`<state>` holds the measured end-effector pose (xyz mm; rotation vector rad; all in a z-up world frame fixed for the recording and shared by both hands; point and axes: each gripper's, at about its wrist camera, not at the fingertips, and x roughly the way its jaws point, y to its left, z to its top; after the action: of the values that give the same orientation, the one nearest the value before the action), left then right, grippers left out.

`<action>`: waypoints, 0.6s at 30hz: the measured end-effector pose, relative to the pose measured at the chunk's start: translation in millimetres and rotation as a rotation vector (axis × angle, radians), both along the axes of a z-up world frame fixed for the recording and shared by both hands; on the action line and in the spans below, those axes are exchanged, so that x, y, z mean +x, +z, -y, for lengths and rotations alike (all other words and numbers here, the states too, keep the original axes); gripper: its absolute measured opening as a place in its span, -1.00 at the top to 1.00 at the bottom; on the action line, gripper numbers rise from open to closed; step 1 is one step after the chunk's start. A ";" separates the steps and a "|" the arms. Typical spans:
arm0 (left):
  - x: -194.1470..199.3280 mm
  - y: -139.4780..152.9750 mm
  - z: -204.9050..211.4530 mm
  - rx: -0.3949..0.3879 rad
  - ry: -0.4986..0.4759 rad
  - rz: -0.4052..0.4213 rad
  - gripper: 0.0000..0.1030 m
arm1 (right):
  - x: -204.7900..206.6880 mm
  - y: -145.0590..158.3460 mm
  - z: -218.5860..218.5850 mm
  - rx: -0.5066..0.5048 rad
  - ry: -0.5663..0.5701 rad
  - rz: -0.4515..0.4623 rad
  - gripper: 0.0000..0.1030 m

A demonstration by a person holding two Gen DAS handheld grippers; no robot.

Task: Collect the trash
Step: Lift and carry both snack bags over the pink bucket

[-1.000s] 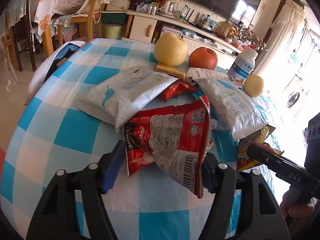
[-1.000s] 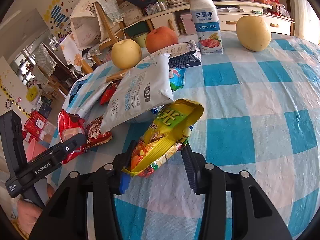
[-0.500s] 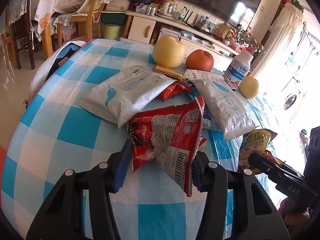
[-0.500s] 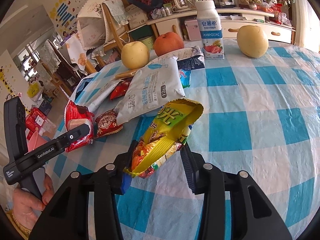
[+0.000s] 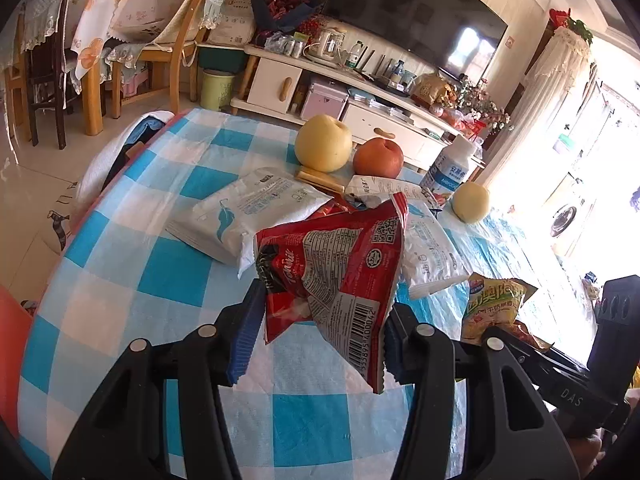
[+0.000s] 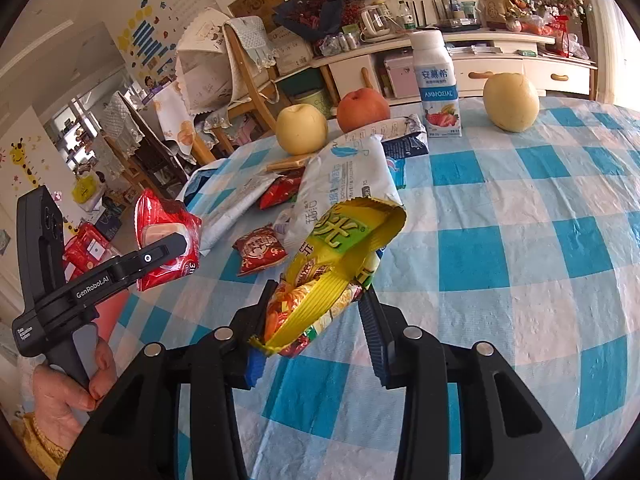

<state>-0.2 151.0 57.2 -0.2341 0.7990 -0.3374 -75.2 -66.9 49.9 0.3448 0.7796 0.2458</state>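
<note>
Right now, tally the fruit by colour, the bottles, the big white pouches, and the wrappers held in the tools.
Yellow fruit: 2
Orange-red fruit: 1
Bottle: 1
White pouches: 2
Held wrappers: 2, the red wrapper in the left tool, the yellow wrapper in the right tool
Total: 8

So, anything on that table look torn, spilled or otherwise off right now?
Nothing spilled. The yellow wrapper in the right gripper gapes open at its top; the red wrapper in the left gripper is crumpled. Fruit and the bottle stand upright.
</note>
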 end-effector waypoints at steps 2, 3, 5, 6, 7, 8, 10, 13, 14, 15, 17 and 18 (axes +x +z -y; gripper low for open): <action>-2.7 4.8 -5.9 -0.008 0.010 0.012 -0.04 | -2.6 6.4 -4.1 0.007 0.010 0.019 0.19; -4.4 7.9 -9.3 -0.010 0.017 0.021 -0.04 | -3.5 9.3 -6.9 0.006 0.016 0.025 0.19; -6.7 13.2 -17.2 -0.015 0.036 0.035 -0.04 | -5.1 14.8 -13.9 0.004 0.033 0.038 0.19; -8.0 15.4 -21.4 -0.020 0.047 0.040 -0.04 | -5.8 17.8 -18.9 0.005 0.040 0.042 0.19; -9.1 18.1 -27.2 -0.027 0.063 0.046 -0.04 | -6.0 20.4 -24.0 0.008 0.049 0.045 0.19; -9.9 20.4 -32.7 -0.033 0.079 0.051 -0.04 | -6.4 22.9 -30.3 0.007 0.060 0.048 0.19; -12.0 25.6 -46.2 -0.029 0.122 0.067 -0.04 | -6.9 28.8 -47.5 -0.007 0.094 0.059 0.19; -15.3 32.6 -69.5 -0.031 0.195 0.083 -0.04 | -5.6 36.1 -77.8 -0.015 0.155 0.067 0.19; -17.0 34.4 -78.2 -0.030 0.224 0.088 -0.04 | -4.6 38.7 -89.8 -0.018 0.178 0.070 0.19; -18.3 36.0 -87.3 -0.029 0.254 0.093 -0.04 | -3.8 41.7 -102.4 -0.021 0.200 0.075 0.19; -22.8 39.5 -110.0 -0.045 0.331 0.101 -0.04 | -0.5 47.7 -129.8 -0.017 0.251 0.086 0.19; -25.0 40.8 -121.2 -0.051 0.371 0.105 -0.04 | 2.3 50.9 -144.1 -0.011 0.277 0.089 0.19</action>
<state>-25.2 272.2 98.1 -0.4029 0.6287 -0.0197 -72.9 77.2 100.8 0.2130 0.7399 0.5129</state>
